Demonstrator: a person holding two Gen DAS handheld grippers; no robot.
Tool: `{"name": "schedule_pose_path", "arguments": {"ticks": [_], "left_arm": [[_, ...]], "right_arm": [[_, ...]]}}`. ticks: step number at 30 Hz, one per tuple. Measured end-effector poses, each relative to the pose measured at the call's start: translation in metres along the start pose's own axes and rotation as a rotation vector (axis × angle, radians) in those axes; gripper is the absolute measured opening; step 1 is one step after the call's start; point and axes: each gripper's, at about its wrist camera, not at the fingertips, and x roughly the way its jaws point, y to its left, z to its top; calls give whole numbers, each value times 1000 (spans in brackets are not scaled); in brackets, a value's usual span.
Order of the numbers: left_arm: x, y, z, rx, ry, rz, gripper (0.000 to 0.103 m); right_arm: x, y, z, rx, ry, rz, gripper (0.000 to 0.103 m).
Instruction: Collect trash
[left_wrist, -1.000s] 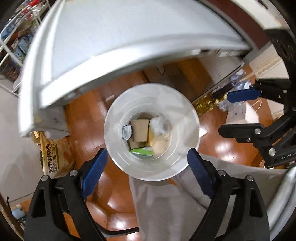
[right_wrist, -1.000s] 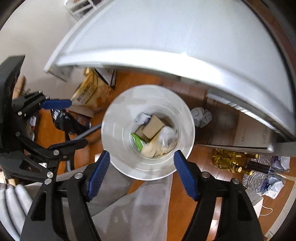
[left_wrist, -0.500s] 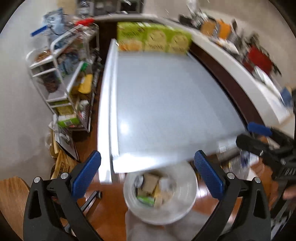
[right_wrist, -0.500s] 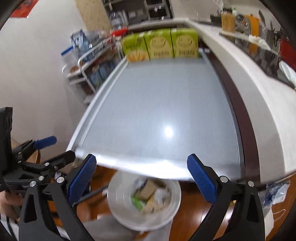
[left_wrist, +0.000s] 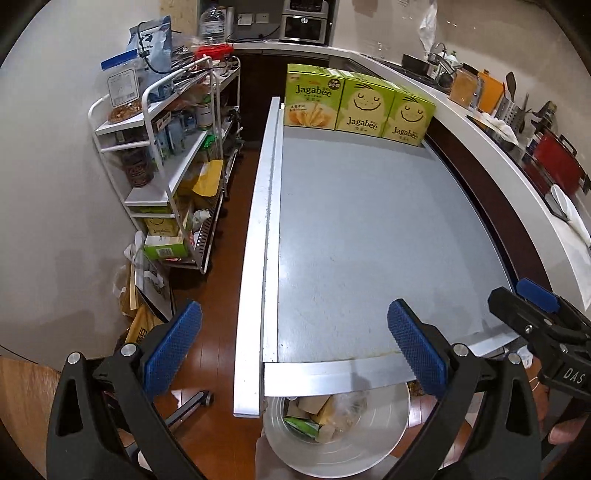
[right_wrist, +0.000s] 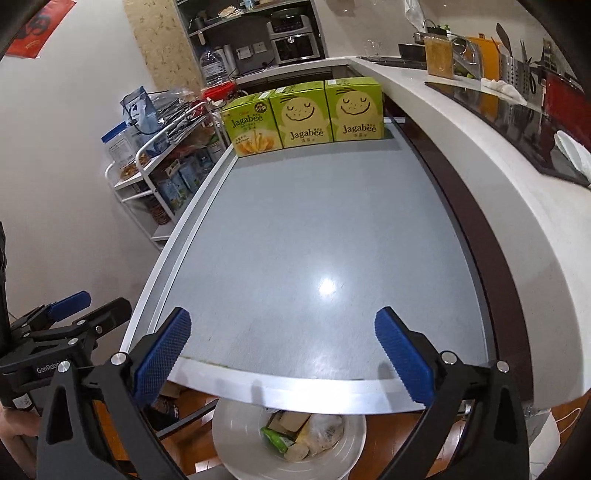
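Note:
A white round bin (left_wrist: 343, 456) stands on the wood floor just under the near edge of the grey table (left_wrist: 369, 240). Crumpled wrappers and a cardboard piece (left_wrist: 314, 410) lie inside it. My left gripper (left_wrist: 295, 350) hangs open above the table edge and bin, nothing between its blue pads. In the right wrist view the same bin (right_wrist: 236, 435) with its trash (right_wrist: 295, 432) sits low in the picture. My right gripper (right_wrist: 282, 354) is open and empty too. Each gripper shows at the edge of the other's view: the right gripper (left_wrist: 535, 325), the left gripper (right_wrist: 70, 321).
Three green Jagabee boxes (left_wrist: 354, 107) stand in a row at the table's far end. A white wire shelf cart (left_wrist: 166, 166) full of packets stands left of the table. A white kitchen counter (right_wrist: 517, 192) runs along the right. Paper bags (left_wrist: 140, 325) lean by the wall.
Both grippers have risen and tipped up, from looking straight down into the bin to looking across the table top. Both pairs of jaws have spread wider.

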Motion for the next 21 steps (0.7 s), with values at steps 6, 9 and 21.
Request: {"name": "schedule_pose_path", "arguments": {"ticks": [6,9,21], "left_arm": [[2,-2,3,7,-5,14,101],[3,-3,5,6,-5,14,101],[2,-2,8,0,-13,26,101]], "right_arm": [[2,-2,6,1,0,-15,98],[3,-2,8,0,1,-18,98],[5,-4,9,3,7,-21,98]]}}
